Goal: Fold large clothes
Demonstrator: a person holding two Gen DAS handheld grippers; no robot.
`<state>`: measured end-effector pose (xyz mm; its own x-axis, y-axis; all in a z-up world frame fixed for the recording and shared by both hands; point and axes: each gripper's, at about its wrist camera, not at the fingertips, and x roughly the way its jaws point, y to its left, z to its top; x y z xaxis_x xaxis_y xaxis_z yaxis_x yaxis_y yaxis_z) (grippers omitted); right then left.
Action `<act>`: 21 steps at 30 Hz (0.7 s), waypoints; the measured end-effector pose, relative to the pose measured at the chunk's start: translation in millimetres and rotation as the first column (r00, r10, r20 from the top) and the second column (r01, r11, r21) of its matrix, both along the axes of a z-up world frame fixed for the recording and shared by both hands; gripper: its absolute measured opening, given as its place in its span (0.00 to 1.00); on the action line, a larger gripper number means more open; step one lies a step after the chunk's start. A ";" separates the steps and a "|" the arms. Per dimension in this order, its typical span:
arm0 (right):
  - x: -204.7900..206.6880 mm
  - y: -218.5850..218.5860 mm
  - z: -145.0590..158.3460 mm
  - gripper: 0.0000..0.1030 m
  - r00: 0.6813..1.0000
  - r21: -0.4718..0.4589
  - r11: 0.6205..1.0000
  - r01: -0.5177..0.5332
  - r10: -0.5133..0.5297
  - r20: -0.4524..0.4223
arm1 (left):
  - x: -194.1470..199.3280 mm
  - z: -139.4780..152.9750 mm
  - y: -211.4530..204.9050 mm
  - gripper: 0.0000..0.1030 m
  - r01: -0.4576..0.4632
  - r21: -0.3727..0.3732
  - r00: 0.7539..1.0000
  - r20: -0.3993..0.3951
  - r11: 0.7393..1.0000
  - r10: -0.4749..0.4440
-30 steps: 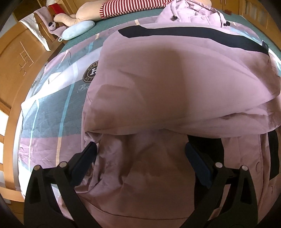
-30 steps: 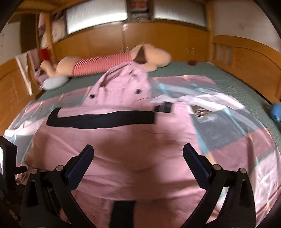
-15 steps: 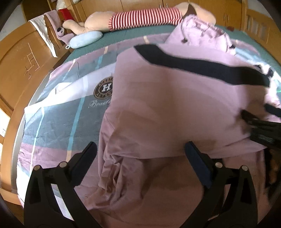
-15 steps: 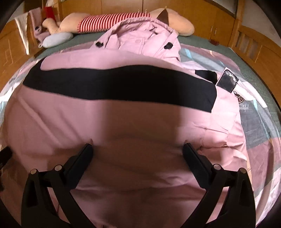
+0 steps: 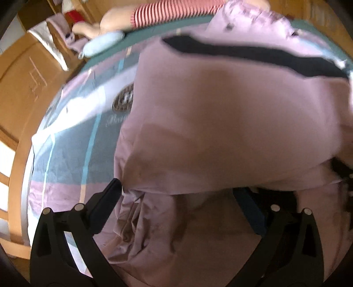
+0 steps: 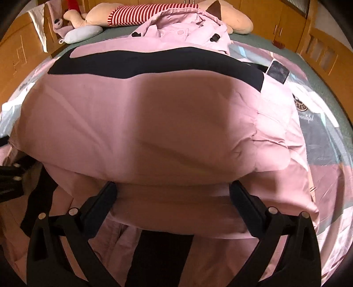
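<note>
A large pink coat [image 6: 176,114] with a black band [image 6: 154,64] lies on the bed, its lower part doubled over toward the collar [image 6: 187,28]. My right gripper [image 6: 173,189] is open, its fingers wide apart at the near edge of the folded layer, and holds nothing. In the blurred left wrist view the same pink coat [image 5: 220,121] fills the middle. My left gripper [image 5: 176,196] is open too, hovering over the coat's near left fold. The left gripper [image 6: 8,176] shows at the left edge of the right wrist view.
A checked bedsheet [image 5: 72,143] with a round logo covers the bed. A striped stuffed toy [image 6: 154,13] and a pale blue pillow [image 6: 83,33] lie at the head. Wooden bed rails [image 5: 19,92] and cupboards [image 6: 320,53] surround the bed.
The right gripper dropped from a high view and moved in close to the coat's folded edge. The left gripper backed off, then came close to the fold again; both stayed open.
</note>
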<state>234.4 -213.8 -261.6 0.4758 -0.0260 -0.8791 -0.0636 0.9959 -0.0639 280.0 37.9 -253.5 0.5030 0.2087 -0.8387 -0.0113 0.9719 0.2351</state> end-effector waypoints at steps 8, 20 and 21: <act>0.6 2.5 -3.4 0.99 1.000 -0.004 1.000 0.001 -0.001 0.012 | -19.8 36.8 -12.4 0.98 0.151 -0.186 0.978 0.168 0.971 -0.120; -5.3 4.5 1.1 0.99 1.000 -0.008 1.000 0.005 -0.005 0.023 | 13.3 -5.5 7.0 0.98 -0.028 -0.031 0.999 0.031 0.999 0.029; -8.3 5.1 4.5 0.99 0.999 -0.007 1.000 0.011 -0.010 0.033 | 13.7 -7.4 4.8 0.98 -0.024 -0.015 0.999 0.024 1.000 0.024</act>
<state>226.0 -208.7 -257.1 0.5042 -0.0371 -0.8628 -0.0509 0.9961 -0.0725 293.7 42.7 -260.9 0.5185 0.2086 -0.8292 -0.0402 0.9746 0.2201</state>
